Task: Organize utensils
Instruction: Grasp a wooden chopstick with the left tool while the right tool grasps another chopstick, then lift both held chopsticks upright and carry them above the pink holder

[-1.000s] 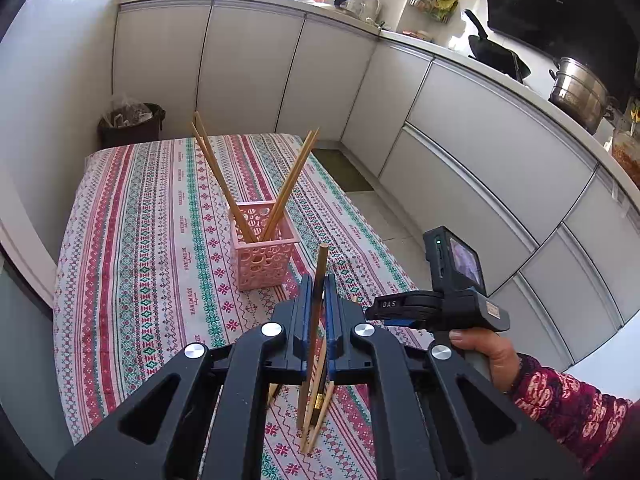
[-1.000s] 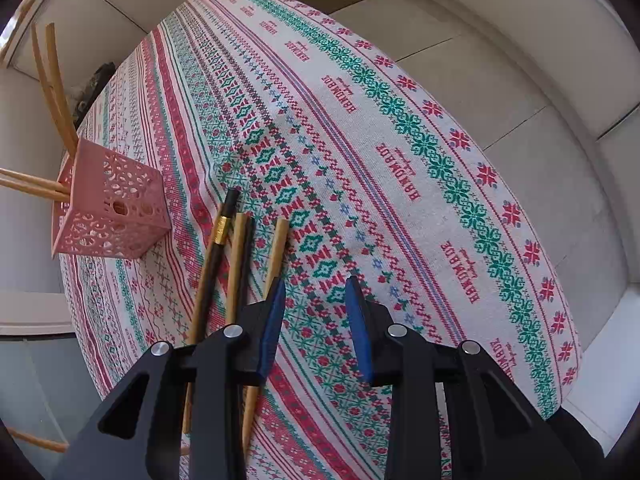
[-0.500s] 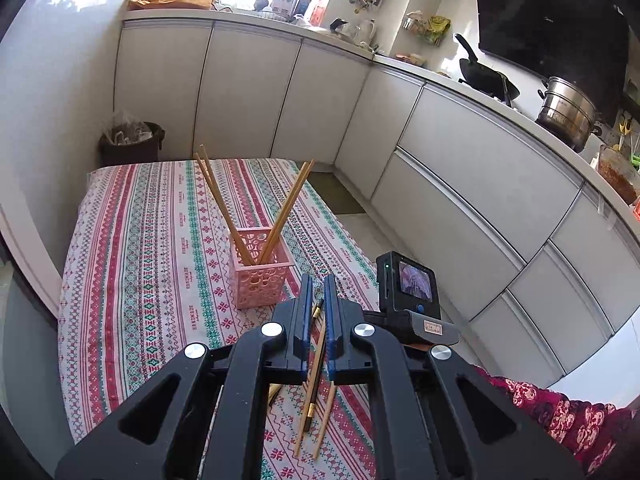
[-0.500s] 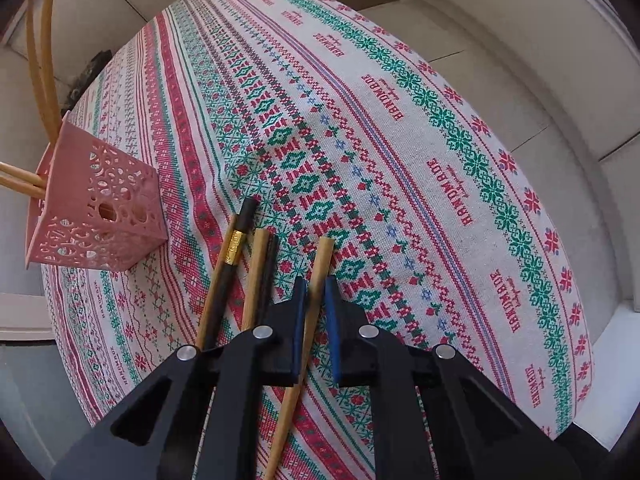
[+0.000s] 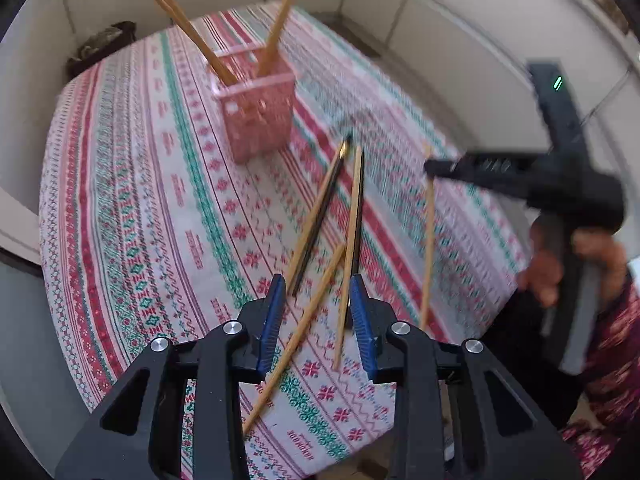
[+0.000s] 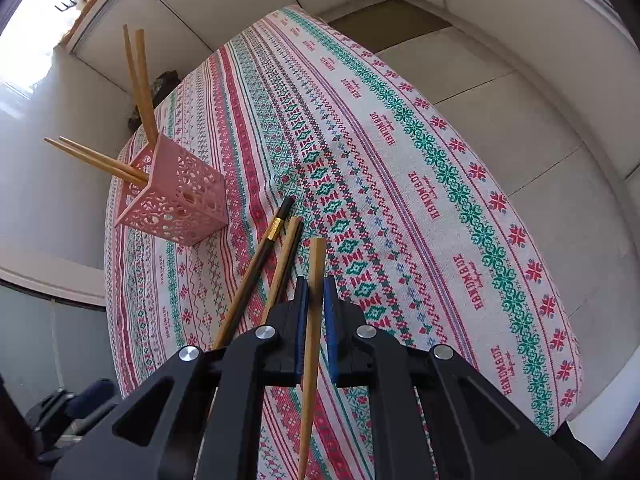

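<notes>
The left gripper [image 5: 318, 312] has dropped its chopstick [image 5: 296, 338], jaws opening; the right gripper [image 6: 316, 316] now pinches another chopstick [image 6: 312, 344] for the holder [image 6: 176, 204].

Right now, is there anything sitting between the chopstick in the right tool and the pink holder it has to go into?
Nothing visible blocks it. The right tool is shut on a wooden chopstick. Between it and the pink holder only loose chopsticks lie flat on the tablecloth. Four chopsticks already lean out of the holder.
</notes>
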`<state>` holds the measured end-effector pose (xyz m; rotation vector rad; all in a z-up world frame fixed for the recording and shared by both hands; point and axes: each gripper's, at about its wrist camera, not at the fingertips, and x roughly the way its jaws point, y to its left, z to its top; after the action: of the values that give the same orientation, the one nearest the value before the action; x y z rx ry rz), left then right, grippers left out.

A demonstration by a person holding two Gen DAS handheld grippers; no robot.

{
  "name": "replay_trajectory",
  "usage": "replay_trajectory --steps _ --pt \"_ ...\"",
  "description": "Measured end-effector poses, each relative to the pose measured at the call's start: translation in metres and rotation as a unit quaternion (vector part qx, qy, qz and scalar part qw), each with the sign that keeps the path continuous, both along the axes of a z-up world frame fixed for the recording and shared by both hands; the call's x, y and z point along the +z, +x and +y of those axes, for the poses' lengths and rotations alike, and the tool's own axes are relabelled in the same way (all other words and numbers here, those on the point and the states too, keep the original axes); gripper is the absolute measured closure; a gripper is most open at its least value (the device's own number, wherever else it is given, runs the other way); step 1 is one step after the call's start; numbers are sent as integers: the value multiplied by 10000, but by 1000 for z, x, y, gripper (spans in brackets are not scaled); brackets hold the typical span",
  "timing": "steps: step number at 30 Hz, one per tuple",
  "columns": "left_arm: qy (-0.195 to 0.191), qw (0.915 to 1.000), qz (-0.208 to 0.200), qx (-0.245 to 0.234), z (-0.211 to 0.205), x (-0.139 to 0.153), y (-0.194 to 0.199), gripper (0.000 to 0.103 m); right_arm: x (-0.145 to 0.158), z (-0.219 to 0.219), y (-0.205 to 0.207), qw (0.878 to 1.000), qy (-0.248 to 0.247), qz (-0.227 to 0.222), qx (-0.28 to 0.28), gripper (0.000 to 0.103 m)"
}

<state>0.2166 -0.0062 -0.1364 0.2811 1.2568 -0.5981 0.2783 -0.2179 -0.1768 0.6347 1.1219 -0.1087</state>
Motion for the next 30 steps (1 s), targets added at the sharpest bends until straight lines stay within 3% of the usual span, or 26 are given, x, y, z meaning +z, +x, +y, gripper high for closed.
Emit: replay_trajectory --steps 3,6,12,19,24,27,30 --pt "553 9963 348 -557 -25 -36 -3 72 -4 -7 -6 9999 103 25 -42 95" --pt "999 9896 458 -927 -40 -52 1 72 -10 -17 -6 9996 253 62 -137 95" --pt "951 9865 739 -1110 -47 -53 26 73 -8 -23 -6 9993 345 -46 -95 94" --pt "1364 9758 983 -1397 -58 -80 38 74 -9 -26 -6 9994 339 -37 -88 94" --pt "1566 9688 957 -1669 -65 -93 34 83 -9 -28 -6 9995 285 -45 -97 94" --pt "1531 9694 922 -1684 -68 -96 31 87 -10 -30 -6 9996 273 -53 -74 94" --pt "1417 9754 754 -1509 -68 -92 30 95 -8 -30 -8 9994 297 -145 -67 94"
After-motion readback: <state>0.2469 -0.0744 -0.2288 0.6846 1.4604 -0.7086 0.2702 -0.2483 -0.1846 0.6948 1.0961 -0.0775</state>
